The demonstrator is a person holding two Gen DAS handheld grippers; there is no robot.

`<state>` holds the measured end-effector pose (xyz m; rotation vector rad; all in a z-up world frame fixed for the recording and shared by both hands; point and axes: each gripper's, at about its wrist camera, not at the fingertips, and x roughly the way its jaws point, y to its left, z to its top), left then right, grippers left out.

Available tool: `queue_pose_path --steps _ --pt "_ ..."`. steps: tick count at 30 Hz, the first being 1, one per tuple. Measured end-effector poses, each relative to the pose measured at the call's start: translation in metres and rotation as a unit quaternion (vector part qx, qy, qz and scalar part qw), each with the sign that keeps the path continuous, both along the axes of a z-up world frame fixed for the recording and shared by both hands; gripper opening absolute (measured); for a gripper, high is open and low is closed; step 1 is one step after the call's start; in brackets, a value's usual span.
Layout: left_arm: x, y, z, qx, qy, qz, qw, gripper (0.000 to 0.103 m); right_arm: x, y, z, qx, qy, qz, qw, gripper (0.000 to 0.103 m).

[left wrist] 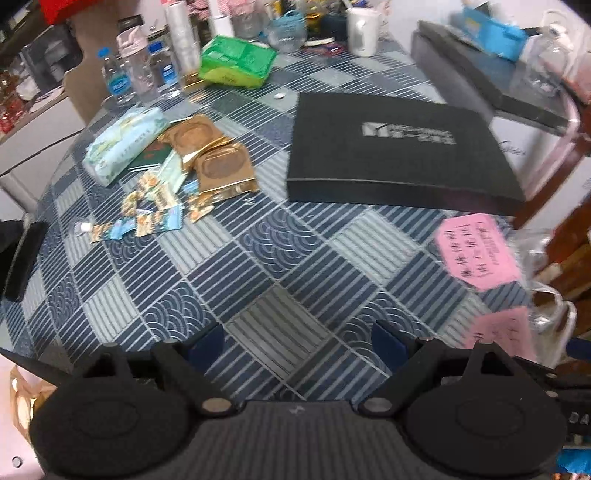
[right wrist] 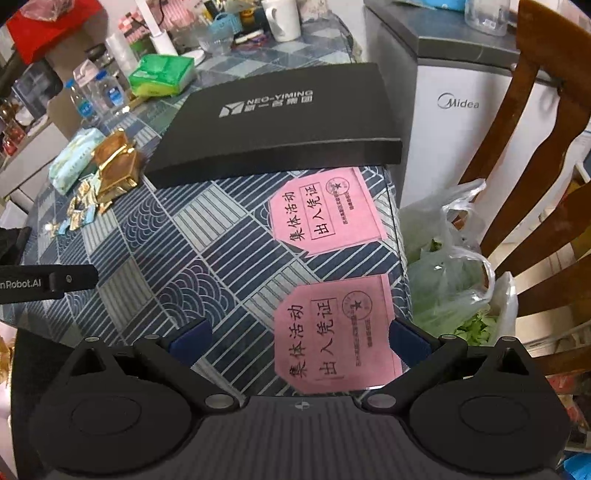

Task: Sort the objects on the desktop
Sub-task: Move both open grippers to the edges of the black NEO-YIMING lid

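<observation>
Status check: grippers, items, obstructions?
Left gripper open, empty. Right gripper open over near pink slip. Snack packets unsorted. Black box mid-table.

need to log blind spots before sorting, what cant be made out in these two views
- Black box: contents hidden by its closed lid, both views.
- Nearer pink slip: lower edge hidden by the right gripper body, right wrist view.
- Small sachets: print blurred and too small, left wrist view.

Blue-grey tablecloth (right wrist: 192, 258) of striped and wave-patterned squares, black box (right wrist: 280, 122) with silver lettering, two pink slips (right wrist: 325, 210) printed black, gold-brown packets (left wrist: 218, 162), green pack (left wrist: 236, 61), white mug (left wrist: 364, 31).
</observation>
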<state>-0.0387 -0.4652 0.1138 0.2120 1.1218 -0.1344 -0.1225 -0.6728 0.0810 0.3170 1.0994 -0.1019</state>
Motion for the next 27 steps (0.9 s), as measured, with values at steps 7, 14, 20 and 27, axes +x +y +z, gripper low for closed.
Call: queue_pose_path --steps 7,14,20,27 --pt "0.009 -0.001 -0.008 0.019 -0.005 0.006 0.9998 0.103 0.014 -0.004 -0.014 0.002 0.008 0.0 1.0 0.103" --pt "0.019 -0.007 -0.012 0.007 -0.013 -0.028 0.9995 0.103 0.023 0.001 -0.014 -0.012 0.013 -0.01 1.0 0.103" --pt "0.032 -0.011 -0.017 0.003 -0.017 -0.04 0.9991 0.103 0.038 -0.001 -0.013 -0.028 0.011 -0.013 0.999 0.103" --pt "0.055 -0.013 -0.023 -0.004 -0.017 -0.031 0.9994 0.103 0.065 -0.001 -0.014 -0.04 0.006 -0.004 0.999 0.103"
